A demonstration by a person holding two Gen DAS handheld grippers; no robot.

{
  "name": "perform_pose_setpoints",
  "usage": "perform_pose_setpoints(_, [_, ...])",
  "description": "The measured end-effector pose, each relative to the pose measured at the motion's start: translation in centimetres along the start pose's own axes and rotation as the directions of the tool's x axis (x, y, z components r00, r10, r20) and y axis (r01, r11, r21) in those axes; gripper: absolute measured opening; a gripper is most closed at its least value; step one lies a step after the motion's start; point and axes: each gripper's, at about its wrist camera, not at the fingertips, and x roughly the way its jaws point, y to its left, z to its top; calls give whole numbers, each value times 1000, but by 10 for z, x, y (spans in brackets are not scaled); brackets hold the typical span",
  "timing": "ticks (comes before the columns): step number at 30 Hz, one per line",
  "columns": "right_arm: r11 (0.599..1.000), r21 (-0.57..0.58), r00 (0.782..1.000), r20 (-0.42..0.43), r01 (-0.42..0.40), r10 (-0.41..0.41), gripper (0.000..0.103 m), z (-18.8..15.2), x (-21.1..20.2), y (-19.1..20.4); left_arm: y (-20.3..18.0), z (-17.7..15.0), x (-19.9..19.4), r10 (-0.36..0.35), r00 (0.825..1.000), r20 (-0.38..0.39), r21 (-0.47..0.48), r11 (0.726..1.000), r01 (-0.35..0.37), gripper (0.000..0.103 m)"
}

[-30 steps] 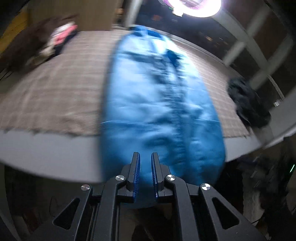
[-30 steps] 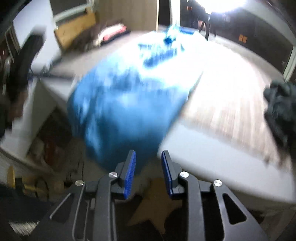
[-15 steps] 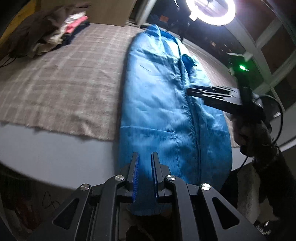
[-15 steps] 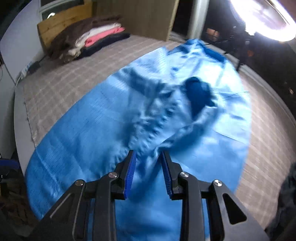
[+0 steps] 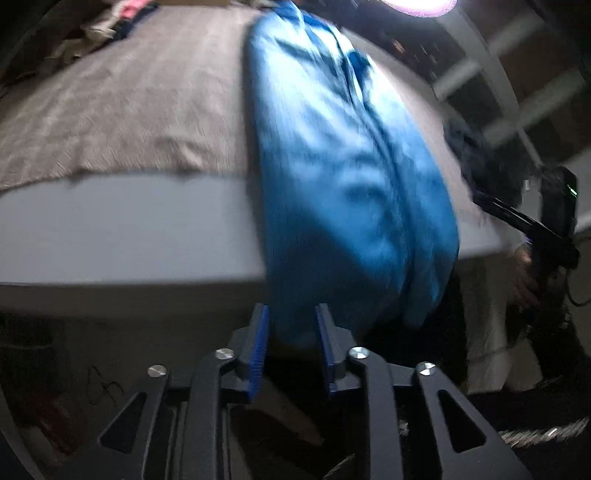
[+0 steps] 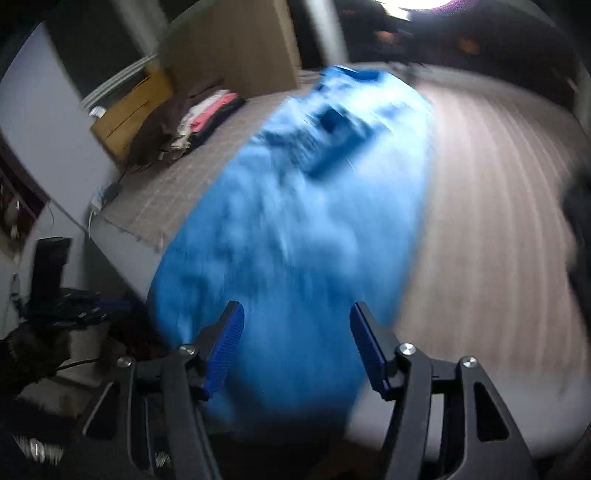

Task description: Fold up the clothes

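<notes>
A bright blue garment lies lengthwise on the checked bed cover, and its hem hangs over the near edge. My left gripper is low at that hem; its jaws are opening, the hanging fabric sits between the pads, and the pads stand clear of it. In the right wrist view the garment is blurred. My right gripper hovers over the near end of it, jaws opening wide and gripping nothing. The right gripper also shows beside the bed in the left wrist view, held by a hand.
A stack of folded clothes sits at the bed's far left corner by a wooden board. A dark bundle of cloth lies on the right side. The grey mattress edge runs along the front. A ring light glares above.
The left gripper sank toward the hanging hem and its jaws parted. The right gripper pulled back from over the garment's middle to its near end and opened wide.
</notes>
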Motion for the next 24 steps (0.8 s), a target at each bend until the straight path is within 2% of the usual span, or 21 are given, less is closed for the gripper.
perform_pose_setpoints(3, [993, 108, 998, -37, 47, -43, 61, -64, -6, -4, 0, -10, 16, -9, 997, -71, 88, 996, 15, 31])
perform_pose_setpoints(5, [987, 125, 994, -69, 97, -89, 61, -84, 6, -7, 2, -9, 26, -21, 996, -90, 125, 992, 32, 34])
perform_pose_setpoints(7, [984, 144, 992, -90, 102, -89, 61, -95, 23, -15, 10, -5, 35, -45, 994, -104, 108, 993, 56, 36])
perform_pose_setpoints(11, [988, 145, 996, -71, 59, -49, 61, -92, 40, -24, 18, 4, 43, -100, 991, -90, 103, 989, 109, 36])
perform_pose_setpoints(12, [989, 138, 997, -62, 49, -41, 61, -90, 42, -25, 17, 7, 45, -119, 990, -81, 110, 986, 127, 39])
perform_pose_setpoints(15, [991, 133, 995, -91, -32, 45, 62, -88, 47, -28, 11, 10, 53, -157, 984, -90, 137, 976, 168, 44])
perform_pose_setpoints(19, [993, 75, 985, -141, -94, 104, 62, -88, 57, -24, 6, 11, 66, -202, 972, -116, 162, 962, 219, 44])
perform_pose_setpoints(21, [990, 43, 972, -186, -136, 141, 62, -87, 65, -22, 4, 12, 72, -215, 969, -120, 171, 957, 233, 44])
perform_pose_setpoints(24, [988, 16, 964, -218, -153, 153, 62, -90, 80, -18, -1, 12, 75, -234, 966, -112, 194, 948, 252, 43])
